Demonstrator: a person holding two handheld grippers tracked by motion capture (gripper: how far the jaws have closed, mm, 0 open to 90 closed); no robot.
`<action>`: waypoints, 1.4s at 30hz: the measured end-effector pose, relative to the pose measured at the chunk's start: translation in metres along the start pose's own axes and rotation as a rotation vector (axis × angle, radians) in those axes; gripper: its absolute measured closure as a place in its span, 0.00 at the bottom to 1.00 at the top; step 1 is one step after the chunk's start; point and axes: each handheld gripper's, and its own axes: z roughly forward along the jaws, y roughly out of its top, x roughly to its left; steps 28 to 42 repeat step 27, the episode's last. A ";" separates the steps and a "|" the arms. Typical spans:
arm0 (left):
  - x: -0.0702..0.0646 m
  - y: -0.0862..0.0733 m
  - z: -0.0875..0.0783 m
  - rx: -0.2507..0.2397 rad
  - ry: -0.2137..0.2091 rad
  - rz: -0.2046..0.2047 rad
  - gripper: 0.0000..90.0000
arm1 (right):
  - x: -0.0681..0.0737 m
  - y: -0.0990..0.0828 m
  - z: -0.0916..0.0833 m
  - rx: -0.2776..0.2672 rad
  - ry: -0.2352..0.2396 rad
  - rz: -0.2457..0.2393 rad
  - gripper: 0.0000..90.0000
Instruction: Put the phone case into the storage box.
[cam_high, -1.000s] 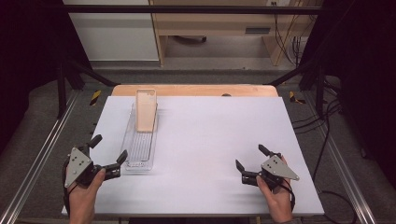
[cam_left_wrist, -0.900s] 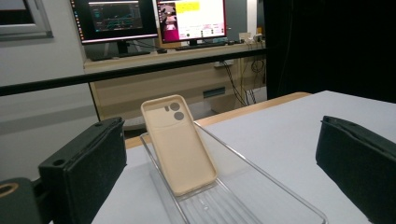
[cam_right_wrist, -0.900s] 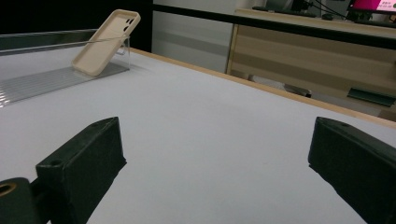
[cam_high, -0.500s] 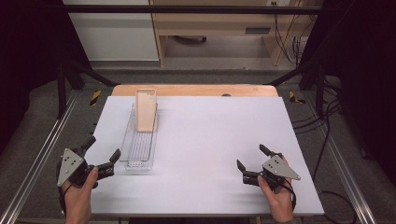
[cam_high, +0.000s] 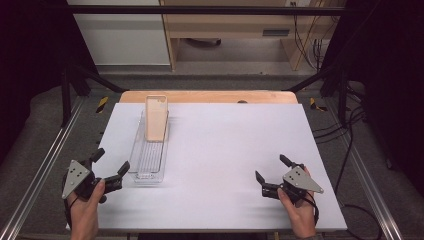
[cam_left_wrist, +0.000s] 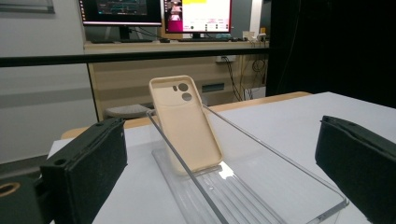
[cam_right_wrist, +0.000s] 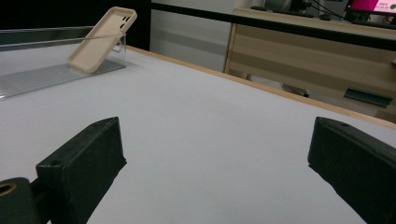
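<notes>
A beige phone case (cam_high: 156, 118) (cam_left_wrist: 187, 126) (cam_right_wrist: 101, 39) leans tilted against the far end wall of a clear plastic tray (cam_high: 148, 160) (cam_left_wrist: 261, 186) (cam_right_wrist: 37, 77) on the white table. My left gripper (cam_high: 110, 165) (cam_left_wrist: 219, 175) is open at the tray's near left corner, its jaws spread wide on either side of the tray's near end in the left gripper view. My right gripper (cam_high: 272, 168) (cam_right_wrist: 215, 161) is open over bare table near the front right, far from the tray. Neither holds anything.
The white table top (cam_high: 225, 145) has a wooden edge (cam_high: 210, 96) at the back. Metal rails (cam_high: 40, 170) run along both sides. A desk with monitors (cam_left_wrist: 154, 11) stands beyond the table, and cables (cam_high: 350, 125) hang at the right.
My left gripper drew left and down off the table's edge, then came back toward the tray's near corner. The right gripper stayed where it was.
</notes>
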 end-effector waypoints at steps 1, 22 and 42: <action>0.000 -0.001 0.000 0.000 -0.003 -0.003 0.02 | 0.000 -0.001 0.000 0.002 0.006 -0.006 0.04; -0.024 -0.024 0.006 0.058 -0.062 0.072 0.03 | -0.009 -0.005 -0.002 -0.032 0.009 0.002 0.03; -0.021 -0.025 0.007 0.032 -0.042 0.040 0.03 | -0.010 -0.007 0.001 -0.030 0.003 -0.016 0.03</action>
